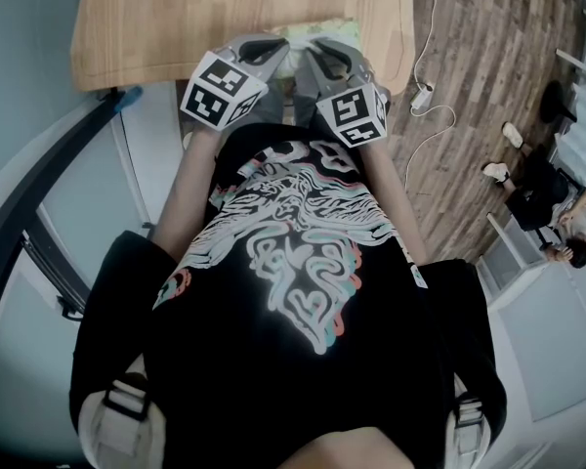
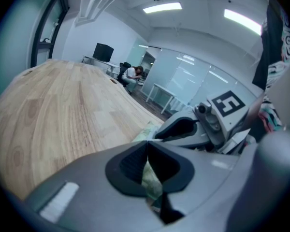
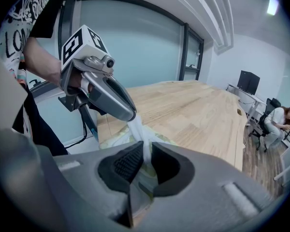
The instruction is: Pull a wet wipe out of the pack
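wet wipe – a white strip – is pinched at its upper end in the tip of the left hand-held gripper, whose jaws are pressed together on it. from that tip the strip slants down toward the right hand-held gripper and fills the narrow slit between its two dark pads. those jaws stand only that slit apart; whether the pads press on the strip or on the pack i cannot tell.

the pack, pale green, lies right under both hand-held grippers, at the near edge of the wooden tabletop. part of it shows behind and below the closed jaws in the left gripper view, and the right hand-held gripper's tip meets its corner there. from the head view the two hand-held grippers sit close side by side with their tips toward each other, the pack just beyond them – each marker cube sits at the rear of its hand-held gripper, nearer the person's black printed shirt. past the jaws the tabletop runs bare.
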Action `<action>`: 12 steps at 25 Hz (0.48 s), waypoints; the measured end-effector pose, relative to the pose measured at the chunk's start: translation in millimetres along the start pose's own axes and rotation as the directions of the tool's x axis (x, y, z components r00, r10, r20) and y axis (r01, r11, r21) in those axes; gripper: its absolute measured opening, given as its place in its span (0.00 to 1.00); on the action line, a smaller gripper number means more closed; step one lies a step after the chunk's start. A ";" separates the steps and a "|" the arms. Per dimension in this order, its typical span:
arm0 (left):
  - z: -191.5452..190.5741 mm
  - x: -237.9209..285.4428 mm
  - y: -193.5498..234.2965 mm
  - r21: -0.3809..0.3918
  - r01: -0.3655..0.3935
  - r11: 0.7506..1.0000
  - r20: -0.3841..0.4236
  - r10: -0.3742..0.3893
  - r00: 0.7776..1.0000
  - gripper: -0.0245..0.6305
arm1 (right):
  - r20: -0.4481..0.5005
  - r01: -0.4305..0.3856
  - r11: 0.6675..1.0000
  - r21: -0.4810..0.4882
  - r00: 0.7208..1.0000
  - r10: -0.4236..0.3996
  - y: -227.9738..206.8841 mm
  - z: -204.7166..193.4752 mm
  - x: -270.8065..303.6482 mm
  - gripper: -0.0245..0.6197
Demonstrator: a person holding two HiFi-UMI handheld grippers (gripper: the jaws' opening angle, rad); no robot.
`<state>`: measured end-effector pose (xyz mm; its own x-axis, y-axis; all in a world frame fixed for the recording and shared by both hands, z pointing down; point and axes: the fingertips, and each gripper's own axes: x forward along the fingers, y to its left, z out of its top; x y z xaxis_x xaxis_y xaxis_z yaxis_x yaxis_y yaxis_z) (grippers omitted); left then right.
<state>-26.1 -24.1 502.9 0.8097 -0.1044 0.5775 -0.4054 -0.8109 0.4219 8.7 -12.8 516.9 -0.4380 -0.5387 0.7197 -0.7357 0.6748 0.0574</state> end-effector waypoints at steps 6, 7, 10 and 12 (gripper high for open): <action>0.4 -3.7 -0.9 0.009 0.001 1.000 0.005 -0.001 1.000 0.03 | 0.013 0.001 1.000 0.007 1.000 -0.001 1.8 1.8 0.7 0.12; 0.1 -4.2 -0.8 0.010 0.001 1.000 0.004 -0.001 1.000 0.03 | 0.013 0.000 1.000 0.009 1.000 -0.001 1.9 1.8 0.7 0.12; 0.1 -5.6 -0.2 0.013 -0.003 1.000 0.004 0.003 1.000 0.03 | 0.002 0.004 1.000 0.001 1.000 -0.004 0.4 1.9 -0.2 0.12; -0.7 -6.5 0.0 0.014 -0.006 1.000 0.003 0.006 1.000 0.03 | 0.005 0.006 1.000 0.002 1.000 -0.006 0.7 1.7 -0.3 0.12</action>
<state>-31.6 -23.0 499.6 0.8086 -0.1103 0.5780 -0.4039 -0.8183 0.4089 7.4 -13.1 515.5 -0.4364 -0.5452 0.7158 -0.7392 0.6707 0.0602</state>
